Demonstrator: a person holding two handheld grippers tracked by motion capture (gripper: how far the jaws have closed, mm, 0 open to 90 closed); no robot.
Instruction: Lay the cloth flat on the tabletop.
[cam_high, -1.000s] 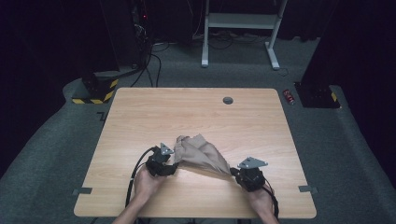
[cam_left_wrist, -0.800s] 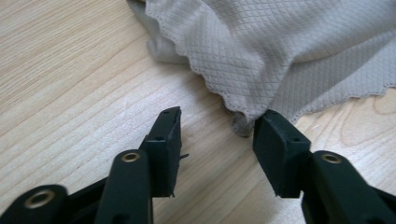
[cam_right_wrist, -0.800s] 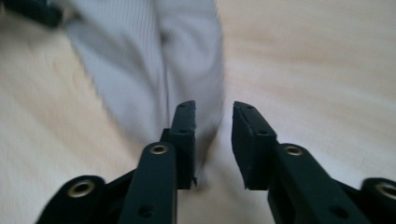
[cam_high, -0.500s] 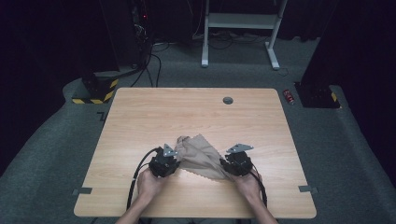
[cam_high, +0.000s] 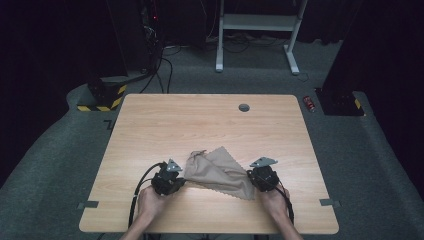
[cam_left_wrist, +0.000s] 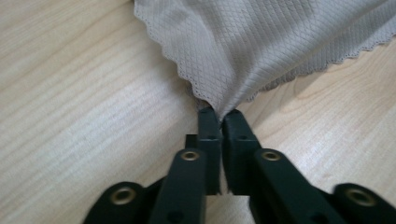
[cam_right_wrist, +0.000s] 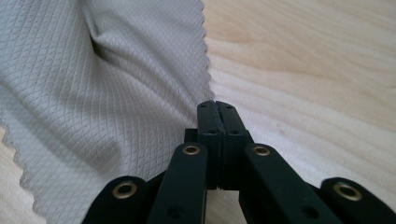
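Observation:
A beige cloth with a zigzag edge lies loosely spread on the near part of the wooden table. My left gripper is at its left corner. In the left gripper view the jaws have just been closing and pinch a bunched corner of the cloth. My right gripper is at the cloth's right end. Its jaws have just closed tight, and the edge of the cloth runs into their tips. A hand holds each gripper from the near edge.
A round grommet hole sits near the table's far edge. On the carpet beyond are a red can, a yellow-and-black striped block with cables, and a white desk frame. Grey tape marks flank the near edge.
The right gripper swung left onto the cloth, then drew back right a little. The cloth now lies wider and flatter between the grippers. The left gripper stayed put.

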